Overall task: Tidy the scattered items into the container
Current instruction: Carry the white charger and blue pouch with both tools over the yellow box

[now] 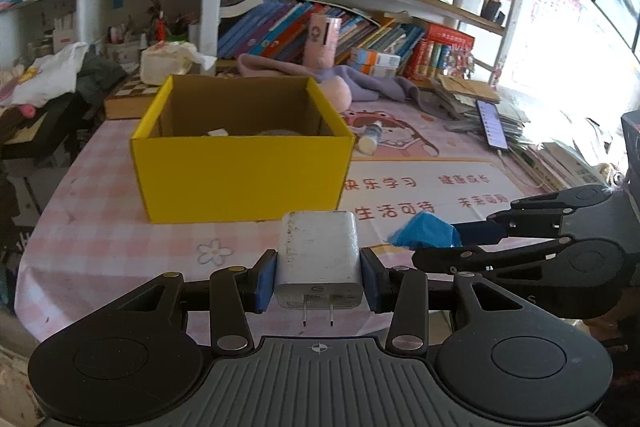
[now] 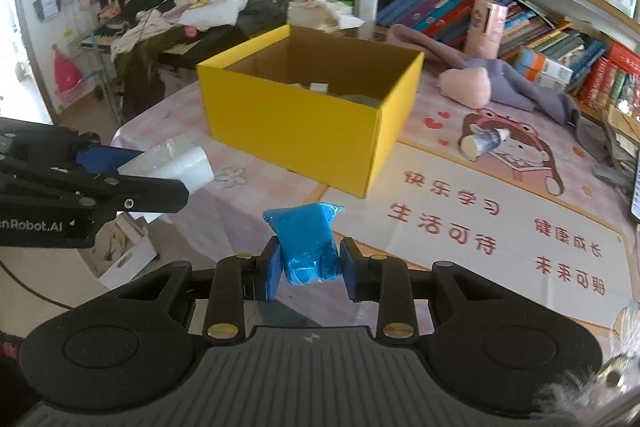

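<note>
My left gripper (image 1: 319, 277) is shut on a white plug charger (image 1: 318, 255), prongs toward the camera, held above the table in front of the yellow cardboard box (image 1: 240, 173). My right gripper (image 2: 308, 267) is shut on a blue plastic packet (image 2: 306, 243), also short of the box (image 2: 296, 123). The box holds a few items, partly hidden by its walls. Each gripper shows in the other's view: the right one (image 1: 434, 245) with the packet (image 1: 426, 231), the left one (image 2: 160, 175) with the charger (image 2: 176, 163). A small bottle (image 1: 370, 139) lies on the mat right of the box.
The table has a pink checked cloth (image 1: 100, 227) and a cartoon mat (image 2: 480, 219). A purple cloth and pink plush (image 2: 472, 87) lie behind the box. A phone (image 1: 492, 125) lies on stacked papers at right. Bookshelves stand behind; clothes pile at left.
</note>
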Motion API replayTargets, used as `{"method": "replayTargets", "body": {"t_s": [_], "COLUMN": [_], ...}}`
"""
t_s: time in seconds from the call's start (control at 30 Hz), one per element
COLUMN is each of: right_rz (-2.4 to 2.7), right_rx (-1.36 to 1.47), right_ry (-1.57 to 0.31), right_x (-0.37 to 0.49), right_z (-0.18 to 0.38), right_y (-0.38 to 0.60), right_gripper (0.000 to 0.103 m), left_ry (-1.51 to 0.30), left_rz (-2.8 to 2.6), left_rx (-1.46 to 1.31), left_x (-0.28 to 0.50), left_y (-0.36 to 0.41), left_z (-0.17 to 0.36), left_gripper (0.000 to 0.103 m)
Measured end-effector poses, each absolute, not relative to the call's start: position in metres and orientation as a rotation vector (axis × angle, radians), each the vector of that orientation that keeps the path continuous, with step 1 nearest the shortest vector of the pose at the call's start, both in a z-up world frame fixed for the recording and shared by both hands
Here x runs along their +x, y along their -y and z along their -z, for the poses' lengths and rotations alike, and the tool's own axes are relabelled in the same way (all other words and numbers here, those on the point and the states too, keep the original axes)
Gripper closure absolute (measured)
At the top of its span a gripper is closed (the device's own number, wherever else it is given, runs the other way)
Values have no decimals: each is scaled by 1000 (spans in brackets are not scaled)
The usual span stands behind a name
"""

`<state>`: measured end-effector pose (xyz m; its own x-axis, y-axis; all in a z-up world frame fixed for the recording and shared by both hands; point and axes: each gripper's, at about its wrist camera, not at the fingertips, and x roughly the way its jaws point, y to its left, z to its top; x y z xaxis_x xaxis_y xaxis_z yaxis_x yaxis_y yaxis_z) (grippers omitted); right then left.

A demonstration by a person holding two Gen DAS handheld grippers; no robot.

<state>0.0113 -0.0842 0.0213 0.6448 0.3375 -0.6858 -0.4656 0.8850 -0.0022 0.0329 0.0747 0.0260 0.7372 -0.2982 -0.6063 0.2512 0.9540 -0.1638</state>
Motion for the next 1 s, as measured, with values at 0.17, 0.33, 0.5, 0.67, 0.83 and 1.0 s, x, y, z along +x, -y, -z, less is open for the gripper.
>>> {"method": "replayTargets", "body": {"t_s": [0.17,0.33,0.5,0.67,0.83,1.0], "right_rz": [-478,-507,-533,-561,-590,-596], "right_rx": [-188,-207,-220,-227,-233,-226], "right_ry": [-744,-742,-743,-738,-719,-679], "right_x": [11,16,25,39,63,95], "right_z": [-21,-24,-24,-21,-22,-31], "right_y": [74,65,60,55,49,47], "right_gripper": [74,74,74,75,75,75], "left_ry": [-686,-688,-702,-705,-689,-653], "left_rz": [287,261,249,220,188,180], "left_rx": [-87,-112,-119,-117,-97,-79], "left_x": [30,31,37,47,67,100], "left_y": [-85,-93,-96,-100,-103,-105], "left_z": [-24,-24,-21,-18,-25,-38], "left_gripper": [61,61,61,61,61,61]}}
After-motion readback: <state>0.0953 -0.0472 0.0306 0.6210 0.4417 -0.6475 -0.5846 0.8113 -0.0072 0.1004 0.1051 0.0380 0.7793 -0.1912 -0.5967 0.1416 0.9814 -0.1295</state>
